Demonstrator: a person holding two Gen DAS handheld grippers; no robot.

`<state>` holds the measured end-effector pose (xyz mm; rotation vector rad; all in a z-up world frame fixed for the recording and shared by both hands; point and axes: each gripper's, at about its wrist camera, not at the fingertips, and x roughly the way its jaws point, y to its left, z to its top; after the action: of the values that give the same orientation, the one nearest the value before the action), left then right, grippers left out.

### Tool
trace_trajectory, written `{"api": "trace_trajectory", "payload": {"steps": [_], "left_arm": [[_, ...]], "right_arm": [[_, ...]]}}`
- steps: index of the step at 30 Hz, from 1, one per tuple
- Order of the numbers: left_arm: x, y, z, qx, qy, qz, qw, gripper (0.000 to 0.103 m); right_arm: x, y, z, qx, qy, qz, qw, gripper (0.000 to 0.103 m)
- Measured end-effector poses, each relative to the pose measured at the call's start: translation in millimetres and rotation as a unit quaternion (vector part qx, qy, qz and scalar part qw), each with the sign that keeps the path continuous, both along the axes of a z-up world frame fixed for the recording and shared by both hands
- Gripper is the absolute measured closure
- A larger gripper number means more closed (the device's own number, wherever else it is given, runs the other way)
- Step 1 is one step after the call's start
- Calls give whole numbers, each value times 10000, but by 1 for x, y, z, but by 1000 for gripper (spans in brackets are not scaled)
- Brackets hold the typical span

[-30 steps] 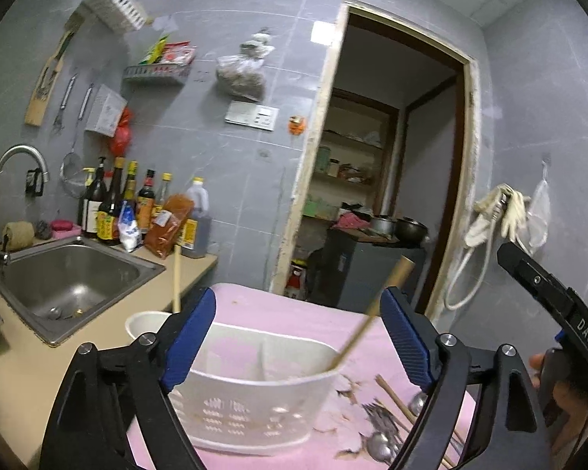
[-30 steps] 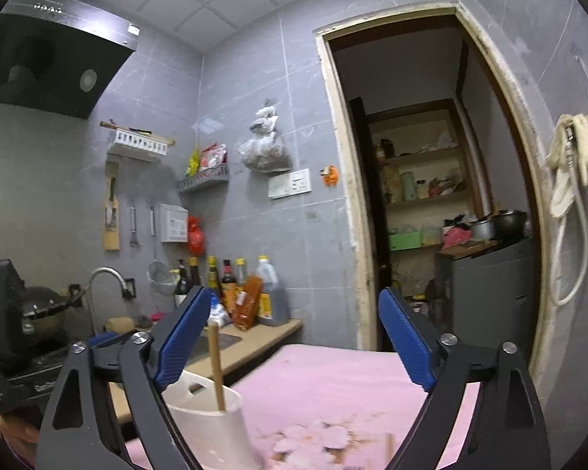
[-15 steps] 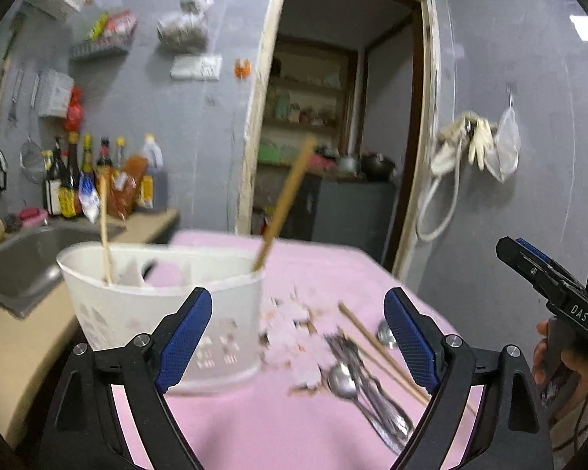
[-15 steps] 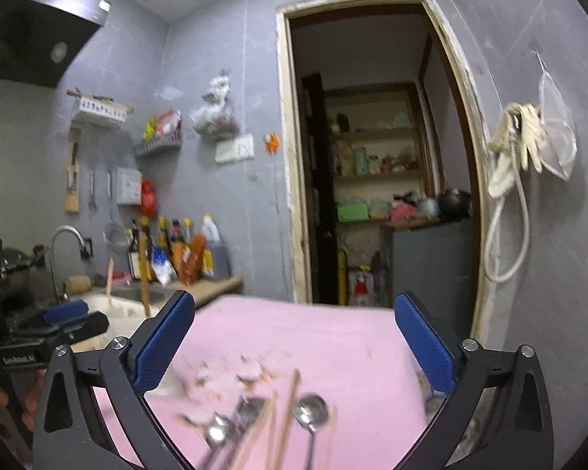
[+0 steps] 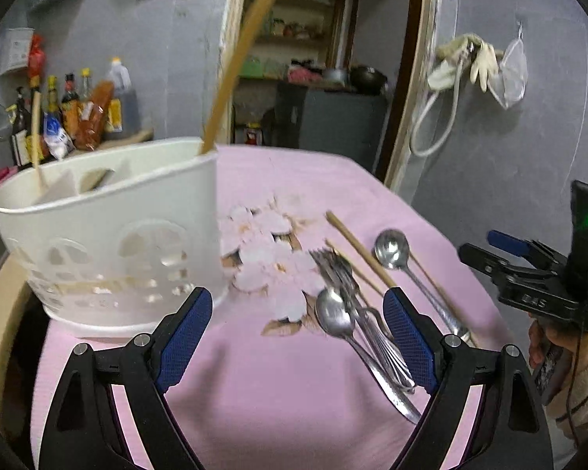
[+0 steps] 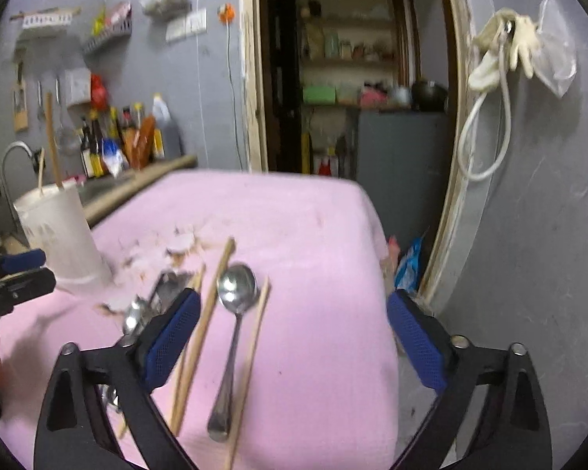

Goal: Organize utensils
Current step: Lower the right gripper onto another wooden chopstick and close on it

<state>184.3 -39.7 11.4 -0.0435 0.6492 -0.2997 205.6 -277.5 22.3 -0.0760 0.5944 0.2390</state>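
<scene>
Both claws hang spread and empty over the pink cloth (image 5: pixel 254 391); the right gripper's (image 6: pixel 290 337) jaws have just been narrowing, the left gripper (image 5: pixel 294 333) gapes. Beneath them lie loose spoons (image 6: pixel 235 290), forks (image 5: pixel 345 278) and chopsticks (image 6: pixel 204 325), unsorted. Farther off, the white caddy (image 5: pixel 109 235) holds only two chopsticks (image 5: pixel 239 55); most sorting remains
</scene>
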Motion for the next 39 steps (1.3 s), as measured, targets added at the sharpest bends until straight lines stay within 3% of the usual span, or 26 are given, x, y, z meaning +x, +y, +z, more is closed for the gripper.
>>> {"api": "trace_trajectory", "payload": {"steps": [2, 5, 10, 14, 20, 30, 35, 37, 39], "left_arm": [[8, -3, -7, 9, 223, -108, 9997, 28], [20, -5, -17, 8, 594, -234, 9980, 41], [38, -9, -29, -68, 1085, -385, 9933, 57], [50, -14, -35, -36, 1348, -474, 9897, 64], [65, -16, -37, 82, 1384, -487, 9891, 71], [76, -13, -42, -197, 1532, -698, 9855, 72], [81, -11, -42, -304, 1602, -687, 9842, 87], [82, -11, -45, -427, 1775, -831, 9797, 96], [83, -10, -45, -478, 1790, -841, 9791, 97]], "right_arm": [[6, -1, -8, -8, 215, 68, 9997, 34], [13, 3, -15, -52, 529, 192, 9984, 49], [22, 7, -23, -104, 884, 389, 9953, 67], [27, 10, -25, -145, 1053, 497, 9931, 71], [35, 17, -26, -315, 1192, 536, 9909, 80], [58, 25, -25, -467, 1436, 530, 9871, 84], [65, 30, -27, -507, 1532, 551, 9854, 85], [65, 30, -26, -453, 1566, 571, 9850, 89], [65, 29, -26, -380, 1594, 586, 9847, 93]]}}
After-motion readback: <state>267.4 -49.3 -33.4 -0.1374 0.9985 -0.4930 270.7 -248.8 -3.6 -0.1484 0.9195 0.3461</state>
